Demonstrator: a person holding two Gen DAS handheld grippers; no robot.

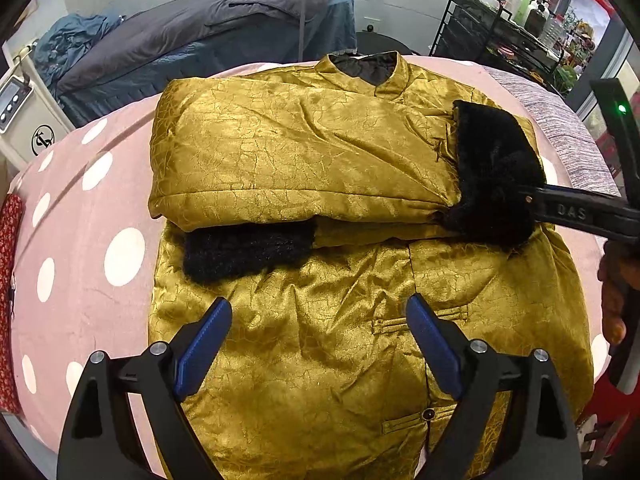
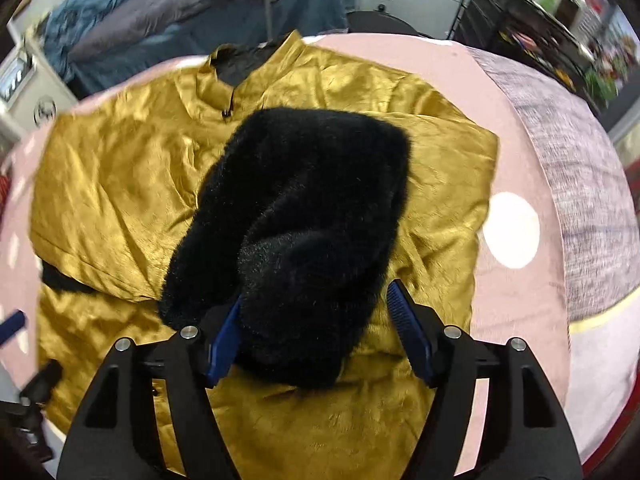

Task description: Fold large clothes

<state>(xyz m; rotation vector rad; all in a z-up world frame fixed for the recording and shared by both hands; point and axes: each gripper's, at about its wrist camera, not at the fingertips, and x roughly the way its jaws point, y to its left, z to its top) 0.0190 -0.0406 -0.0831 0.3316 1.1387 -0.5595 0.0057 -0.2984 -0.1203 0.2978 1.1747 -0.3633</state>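
Risk, cuff: bulky black fur of the upper cuff (image 2: pixel 296 232) sits between the spread fingers of the right gripper (image 2: pixel 316 332); likely to spring back off the chest once left, undoing the sleeve fold, since thick padding resists lying flat.
Risk, snag: fur could catch on a ribbed blue pad (image 2: pixel 408 332) during withdrawal and drag the sleeve askew.
Risk, next fold: hem half of the jacket looks puffy; a shallow pinch by the left gripper (image 1: pixel 320 332) would probably slip on the slick satin and lift only the top layer.
Risk, layers: frog closures (image 1: pixel 420 322) near the front opening might let the front panels part and shift.
Right gripper: jaws apart, cuff fur between them touching at least the left pad; not clamped, as far as the wrist view shows.
Left gripper: jaws wide apart, holding nothing, hovering above the jacket's lower front.
Jacket (image 1: pixel 304 152): gold brocade with a crackle pattern, quilted and thick, stand collar with dark lining; lies front up across the pink polka-dot bedcover (image 1: pixel 92 216).
Sleeves: both folded inward over the jacket's chest, upper one stacked on the lower.
Lower cuff (image 1: pixel 248 250): black fur, flat on the jacket's middle, below the folded upper sleeve.
Progress: sleeves in, body fold not yet made, by the look of it.
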